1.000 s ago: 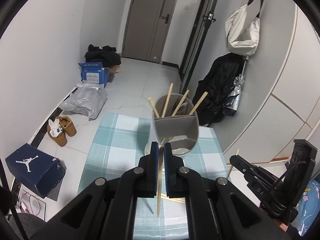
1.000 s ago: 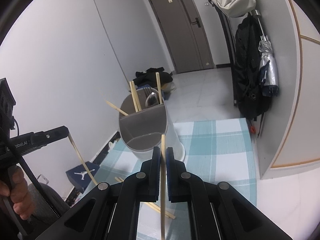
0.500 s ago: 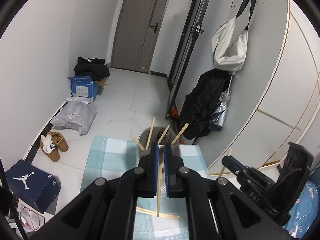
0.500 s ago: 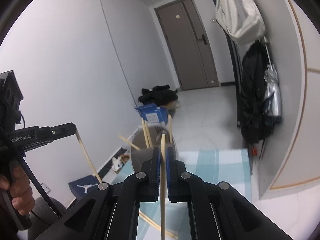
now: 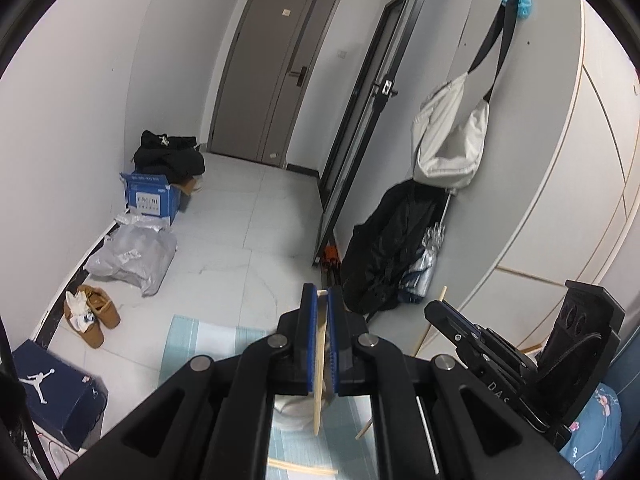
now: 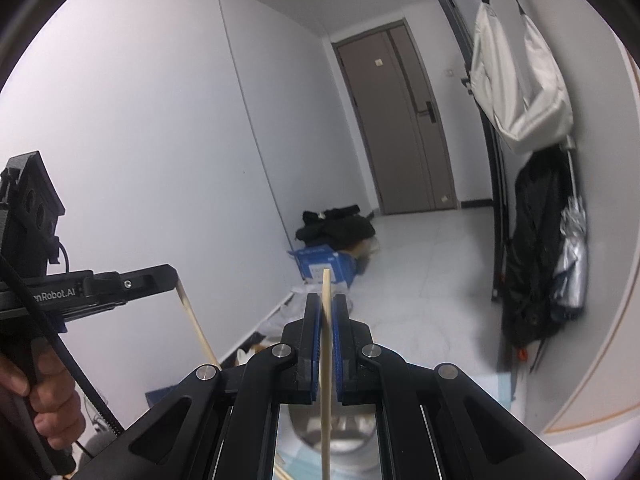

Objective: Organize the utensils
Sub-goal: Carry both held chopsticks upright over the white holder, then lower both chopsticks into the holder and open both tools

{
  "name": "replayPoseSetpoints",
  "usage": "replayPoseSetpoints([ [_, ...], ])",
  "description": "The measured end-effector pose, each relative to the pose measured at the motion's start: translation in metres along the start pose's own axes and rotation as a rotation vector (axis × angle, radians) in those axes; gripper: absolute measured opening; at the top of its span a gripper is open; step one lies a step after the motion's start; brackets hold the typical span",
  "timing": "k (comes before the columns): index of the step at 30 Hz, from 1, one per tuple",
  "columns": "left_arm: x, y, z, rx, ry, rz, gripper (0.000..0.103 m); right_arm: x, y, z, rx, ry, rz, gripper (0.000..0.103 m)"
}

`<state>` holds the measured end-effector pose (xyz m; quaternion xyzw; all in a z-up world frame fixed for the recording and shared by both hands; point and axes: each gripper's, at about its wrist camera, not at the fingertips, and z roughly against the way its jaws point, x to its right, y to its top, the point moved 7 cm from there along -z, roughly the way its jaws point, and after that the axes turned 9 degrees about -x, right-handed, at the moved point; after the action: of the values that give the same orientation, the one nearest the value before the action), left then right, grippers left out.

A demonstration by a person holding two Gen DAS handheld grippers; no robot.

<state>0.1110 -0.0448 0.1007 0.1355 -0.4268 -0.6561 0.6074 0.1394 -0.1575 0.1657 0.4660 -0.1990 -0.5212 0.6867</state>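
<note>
Left tongs [image 5: 322,300]: we see the blue pads pressed together on a wooden chopstick [image 5: 319,364], which hangs nearly upright between them, its top level with the fingertips and its lower end pointing down toward the checked cloth [image 5: 200,340].
Right tongs [image 6: 327,304]: we find these pinching a second chopstick [image 6: 326,360], also close to upright, its top standing a little above the pads and its length running down out of the bottom of the right wrist view.
Each seen from the other: in the left wrist view the right tongs show at the right edge with their chopstick slanting below them; in the right wrist view the left tongs [image 6: 174,280] show at the left, a hand [image 6: 44,396] wrapped round the grip.
Utensil holder [image 6: 344,436]: we glimpse its grey rim just under the right tongs, mostly hidden by them.
Table: the cloth covers it; one loose chopstick [image 5: 300,467] lies flat on it at the bottom of the left wrist view.
Floor beyond: blue carton [image 5: 150,200], brown shoes [image 5: 94,314].
</note>
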Motion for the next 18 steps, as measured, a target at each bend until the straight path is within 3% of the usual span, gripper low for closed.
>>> replayPoseSetpoints([
  [8, -0.014, 0.024, -0.011, 0.039, -0.026, 0.073, 0.002, 0.002, 0.034, -0.017, 0.04, 0.007, 0.013, 0.005],
  [18, -0.028, 0.037, -0.028, 0.065, 0.015, 0.069, 0.002, 0.014, 0.057, -0.052, 0.077, -0.009, 0.002, 0.005],
])
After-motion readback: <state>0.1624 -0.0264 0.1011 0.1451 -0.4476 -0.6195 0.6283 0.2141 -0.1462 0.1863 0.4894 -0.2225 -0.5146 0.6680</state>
